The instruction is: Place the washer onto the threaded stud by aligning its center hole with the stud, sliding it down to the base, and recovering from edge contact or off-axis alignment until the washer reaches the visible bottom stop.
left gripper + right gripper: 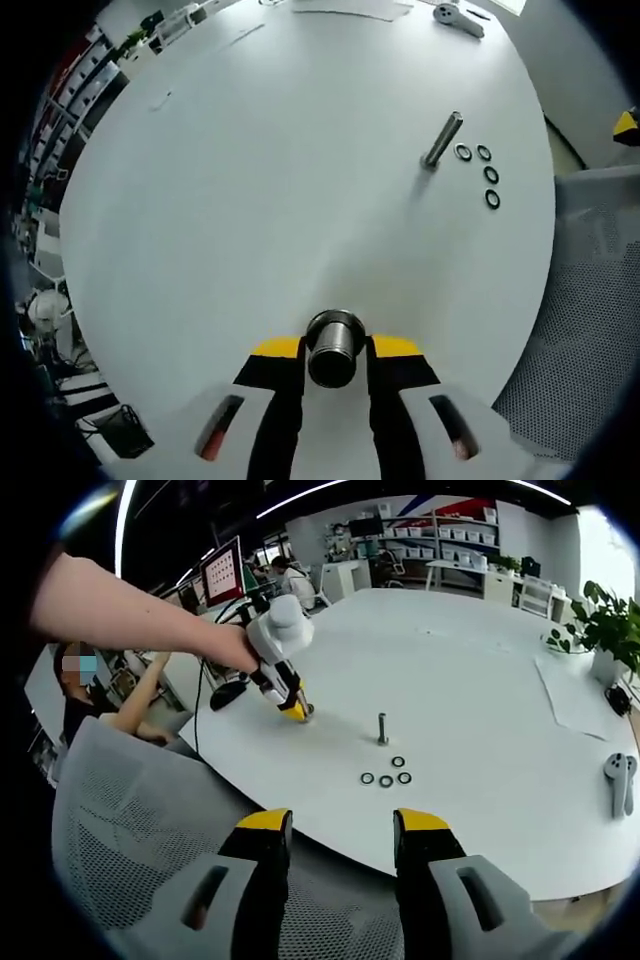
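The threaded stud [442,139] [382,728] stands upright on the white table [250,200]. Several black washers [489,174] [386,779] lie flat in a small cluster right beside its base. My left gripper [335,342] is shut on a short metal cylinder [332,362] and sits well short of the stud. A hand holds the left gripper [297,711] low over the table to the left of the stud. Open and holding nothing, my right gripper [340,832] hovers over a mesh chair [130,830], off the table's near edge.
A white handheld device [458,17] [620,778] lies near the table's edge. A sheet of paper [575,695] and a potted plant [600,630] sit at the far right. A person sits at the left beyond the chair. Shelves and desks line the room behind.
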